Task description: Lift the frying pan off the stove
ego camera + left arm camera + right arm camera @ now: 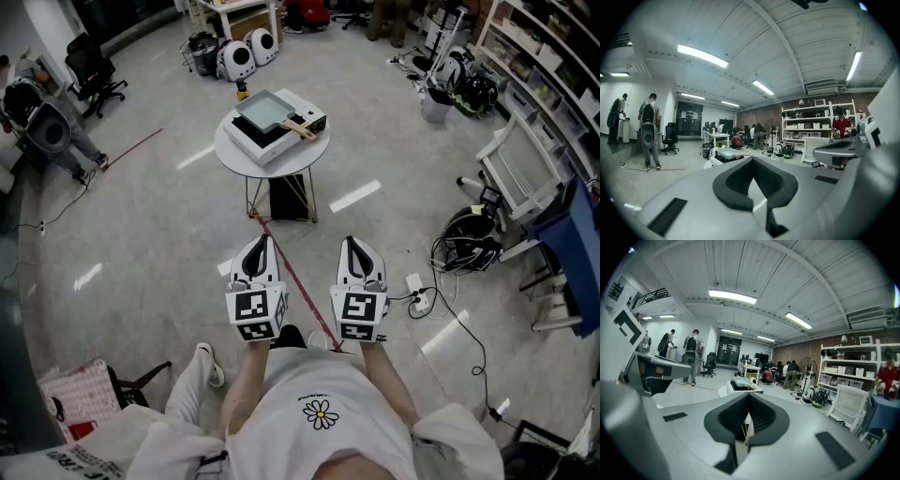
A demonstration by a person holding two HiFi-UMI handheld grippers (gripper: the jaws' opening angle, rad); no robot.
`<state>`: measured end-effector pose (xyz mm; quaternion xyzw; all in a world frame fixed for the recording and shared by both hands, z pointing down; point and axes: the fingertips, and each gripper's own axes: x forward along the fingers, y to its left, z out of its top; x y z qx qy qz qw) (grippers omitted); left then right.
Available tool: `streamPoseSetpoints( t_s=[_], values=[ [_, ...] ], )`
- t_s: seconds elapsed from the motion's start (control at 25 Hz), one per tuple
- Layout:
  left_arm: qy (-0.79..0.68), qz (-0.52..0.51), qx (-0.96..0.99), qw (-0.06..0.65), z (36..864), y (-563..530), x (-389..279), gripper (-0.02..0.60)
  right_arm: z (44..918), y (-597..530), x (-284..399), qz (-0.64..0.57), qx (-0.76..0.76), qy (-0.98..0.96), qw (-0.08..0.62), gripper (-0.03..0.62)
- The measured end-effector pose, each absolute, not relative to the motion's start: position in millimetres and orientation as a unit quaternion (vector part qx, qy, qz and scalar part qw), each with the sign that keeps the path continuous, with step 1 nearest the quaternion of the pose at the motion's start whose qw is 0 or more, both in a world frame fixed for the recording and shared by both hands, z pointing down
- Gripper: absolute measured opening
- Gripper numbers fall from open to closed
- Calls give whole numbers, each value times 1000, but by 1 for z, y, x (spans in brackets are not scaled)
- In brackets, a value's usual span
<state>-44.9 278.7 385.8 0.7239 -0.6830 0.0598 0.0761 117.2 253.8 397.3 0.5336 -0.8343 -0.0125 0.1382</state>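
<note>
Nearest me, my two claws sit side by side, left claw (263,246) then right claw (354,246), both clenched on nothing, I judge because the work stands well apart from me. Ahead, one round counter (228,156) carries one stove (246,139), with the one frying pan (263,112) on top. Its wooden handle (302,130) juts right, probably suiting my right claw.

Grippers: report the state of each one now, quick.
Left gripper: shut, jaws together, holding nothing.
Right gripper: shut, jaws together, holding nothing.
</note>
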Motion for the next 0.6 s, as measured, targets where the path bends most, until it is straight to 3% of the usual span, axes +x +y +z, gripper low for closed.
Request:
streamPoseSetpoints(
  t_s=[0.4,0.6],
  values=[
    [-691,64,716,76,386,277,-45,0,398,257,113,-24,512,-846,143,2],
    [-687,63,721,69,383,272,-37,0,395,253,123,-13,515,-850,112,2]
  ],
)
